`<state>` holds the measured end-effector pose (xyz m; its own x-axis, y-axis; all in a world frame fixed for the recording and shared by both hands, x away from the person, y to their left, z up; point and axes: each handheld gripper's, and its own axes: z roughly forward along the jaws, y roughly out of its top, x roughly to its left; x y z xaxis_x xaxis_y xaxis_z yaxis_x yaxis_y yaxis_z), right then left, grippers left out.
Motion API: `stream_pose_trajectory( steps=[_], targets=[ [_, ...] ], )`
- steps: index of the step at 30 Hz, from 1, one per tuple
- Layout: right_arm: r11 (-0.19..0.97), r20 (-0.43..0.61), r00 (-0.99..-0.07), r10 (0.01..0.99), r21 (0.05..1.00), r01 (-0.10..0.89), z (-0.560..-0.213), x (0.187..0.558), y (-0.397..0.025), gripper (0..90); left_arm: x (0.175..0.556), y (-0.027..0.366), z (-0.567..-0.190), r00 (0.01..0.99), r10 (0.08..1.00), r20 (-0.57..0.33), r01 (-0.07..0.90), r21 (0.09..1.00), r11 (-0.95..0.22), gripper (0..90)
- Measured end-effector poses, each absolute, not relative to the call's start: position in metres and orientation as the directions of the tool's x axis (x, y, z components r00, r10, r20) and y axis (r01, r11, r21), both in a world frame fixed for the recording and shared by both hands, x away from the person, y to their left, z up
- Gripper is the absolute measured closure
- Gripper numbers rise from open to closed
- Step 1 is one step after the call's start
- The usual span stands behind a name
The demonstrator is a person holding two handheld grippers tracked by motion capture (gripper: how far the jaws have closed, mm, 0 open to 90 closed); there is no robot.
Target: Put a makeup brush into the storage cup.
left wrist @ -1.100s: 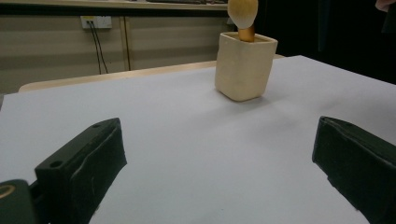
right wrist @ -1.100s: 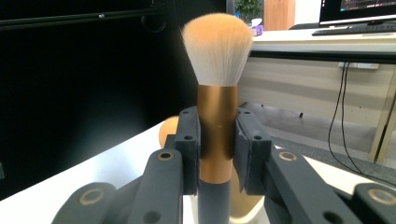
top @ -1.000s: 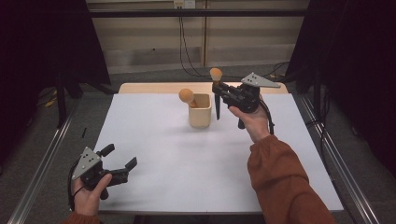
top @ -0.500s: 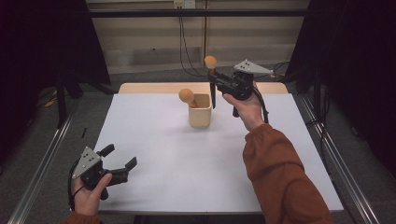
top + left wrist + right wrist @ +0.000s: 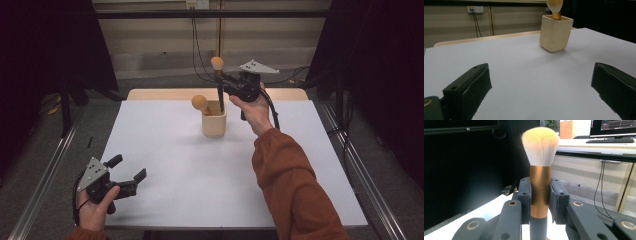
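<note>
A cream square cup [image 5: 214, 119] [image 5: 555, 33] stands at the far middle of the white table [image 5: 200, 180]. One makeup brush [image 5: 200, 103] [image 5: 555, 7] leans in it, bristle head up. My right gripper [image 5: 222, 85] [image 5: 539, 200] is shut on a second brush [image 5: 218, 80] [image 5: 539, 180] with a copper ferrule and dark handle, held upright above the cup, its lower tip near the cup's rim. My left gripper [image 5: 129, 174] [image 5: 541, 87] rests open near the table's front left corner, nothing between its jaws.
Bare white tabletop lies between the left gripper and the cup. A wooden strip [image 5: 165, 93] edges the far side. Metal rails [image 5: 40, 185] run along both sides of the table, and cables [image 5: 197, 45] hang on the wall behind.
The right gripper has lifted the brush higher and carried it left, from beside the cup to above its rim. The left gripper has stayed still.
</note>
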<state>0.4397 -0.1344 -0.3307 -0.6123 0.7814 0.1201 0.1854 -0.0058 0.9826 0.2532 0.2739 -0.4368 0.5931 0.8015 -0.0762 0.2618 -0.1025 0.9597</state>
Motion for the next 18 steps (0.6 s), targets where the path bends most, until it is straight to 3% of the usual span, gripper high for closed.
stream_pose_trajectory(
  steps=[18],
  targets=[
    [0.021,0.102,-0.606,0.789,0.981,0.192,-0.355,0.451,-0.129,74.1,0.256,0.273,-0.437,0.590,0.803,-0.079,0.266,0.959,-0.101,2.5]
  ],
)
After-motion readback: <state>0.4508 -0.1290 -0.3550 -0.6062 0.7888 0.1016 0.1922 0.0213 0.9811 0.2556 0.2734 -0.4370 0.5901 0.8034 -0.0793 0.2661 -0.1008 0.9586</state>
